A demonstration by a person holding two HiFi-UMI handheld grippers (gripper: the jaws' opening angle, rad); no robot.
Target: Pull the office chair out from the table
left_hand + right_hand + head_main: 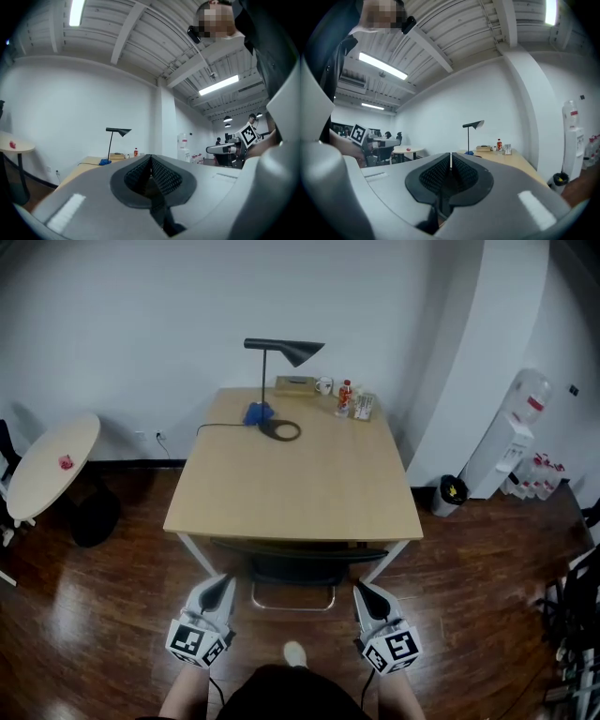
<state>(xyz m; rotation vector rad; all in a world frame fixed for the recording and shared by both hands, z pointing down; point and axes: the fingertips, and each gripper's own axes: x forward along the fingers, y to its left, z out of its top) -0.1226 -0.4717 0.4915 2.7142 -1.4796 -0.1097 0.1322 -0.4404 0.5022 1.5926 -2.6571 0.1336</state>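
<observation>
Pale wood table (300,488) fills frame centre. Black office chair (292,566) is tucked under its lower edge, seat mostly hidden. Left gripper (225,582) sits lower left and right gripper (362,589) lower right, one each side of chair back, near it. Both grippers' jaws are closed together w/ nothing between. Black desk lamp (281,348) stands at table's upper end.

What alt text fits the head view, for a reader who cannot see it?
An office chair is tucked under a wooden table, seen from above; the left gripper and right gripper, both shut and empty, point at it from the near side. A desk lamp stands at the far edge.
</observation>
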